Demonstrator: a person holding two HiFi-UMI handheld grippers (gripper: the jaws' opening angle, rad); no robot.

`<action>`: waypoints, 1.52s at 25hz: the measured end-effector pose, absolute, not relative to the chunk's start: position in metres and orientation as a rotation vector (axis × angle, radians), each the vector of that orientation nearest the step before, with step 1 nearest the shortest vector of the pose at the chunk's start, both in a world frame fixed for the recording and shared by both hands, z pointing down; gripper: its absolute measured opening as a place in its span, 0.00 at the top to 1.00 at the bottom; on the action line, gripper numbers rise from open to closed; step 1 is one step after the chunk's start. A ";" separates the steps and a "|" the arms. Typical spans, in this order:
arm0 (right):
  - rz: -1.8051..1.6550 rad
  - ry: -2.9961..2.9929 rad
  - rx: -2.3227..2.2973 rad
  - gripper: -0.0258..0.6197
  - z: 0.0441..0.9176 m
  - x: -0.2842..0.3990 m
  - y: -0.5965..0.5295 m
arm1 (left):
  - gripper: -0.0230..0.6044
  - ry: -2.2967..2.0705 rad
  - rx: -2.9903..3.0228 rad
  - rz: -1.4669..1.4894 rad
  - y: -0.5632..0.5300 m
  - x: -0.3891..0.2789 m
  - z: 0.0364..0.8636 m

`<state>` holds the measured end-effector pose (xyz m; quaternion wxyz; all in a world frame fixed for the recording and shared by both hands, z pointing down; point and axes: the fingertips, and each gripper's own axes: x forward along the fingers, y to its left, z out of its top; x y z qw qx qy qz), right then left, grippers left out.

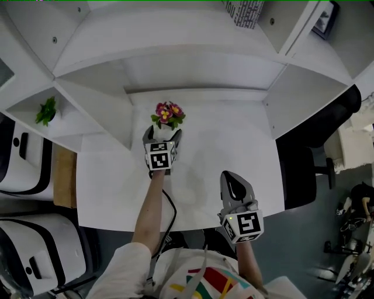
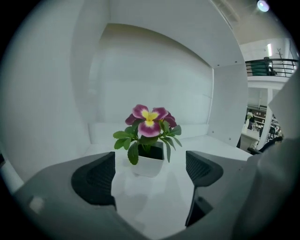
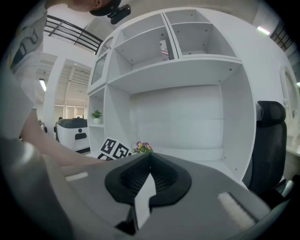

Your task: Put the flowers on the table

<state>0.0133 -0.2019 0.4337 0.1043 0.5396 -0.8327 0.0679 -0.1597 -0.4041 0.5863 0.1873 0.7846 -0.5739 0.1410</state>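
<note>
White tabletop (image 1: 111,193) all across the near part. Closest of all, right claw (image 1: 229,177), pinched tight with nothing inside, hanging above the near side of the tabletop, well apart from the flowers. A bit farther in, left claw (image 1: 162,137), wide apart, one black pad on each side of the little white pot (image 1: 163,132) but not squeezing it. Purple and yellow flowers (image 1: 169,113) with green leaves up in that pot, standing straight on the tabletop, near the back wall under the shelves.

Looks like the main job done already: flowers down on the tabletop, with no claw holding on. Probably only left: pulling the left claw back without bumping the pot over.

Black and white square markers (image 1: 160,157) on the cubes of both claws, just patterns, no words. Farther off, small green plant (image 1: 47,111) on a side shelf at the left, and black chair (image 1: 318,125) at the right. Way up on a top shelf, box (image 1: 245,11) with dark print, too small to read. No brand names to be seen anywhere.
</note>
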 end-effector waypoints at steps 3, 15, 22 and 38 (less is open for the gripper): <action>0.168 -2.489 1.582 0.96 0.419 0.007 -0.203 | 0.23 -1.600 2.194 0.403 -0.390 -0.169 0.575; 0.039 -2.640 1.463 0.96 0.385 -0.041 -0.214 | 0.82 -1.850 2.465 0.203 -0.331 -0.193 0.430; 0.007 -2.679 1.407 0.96 0.377 -0.058 -0.208 | 0.96 -1.865 2.652 -0.028 -0.266 -0.172 0.343; -0.088 -2.698 1.331 0.96 0.368 -0.073 -0.201 | 0.96 -2.103 2.495 -0.200 -0.195 -0.210 0.316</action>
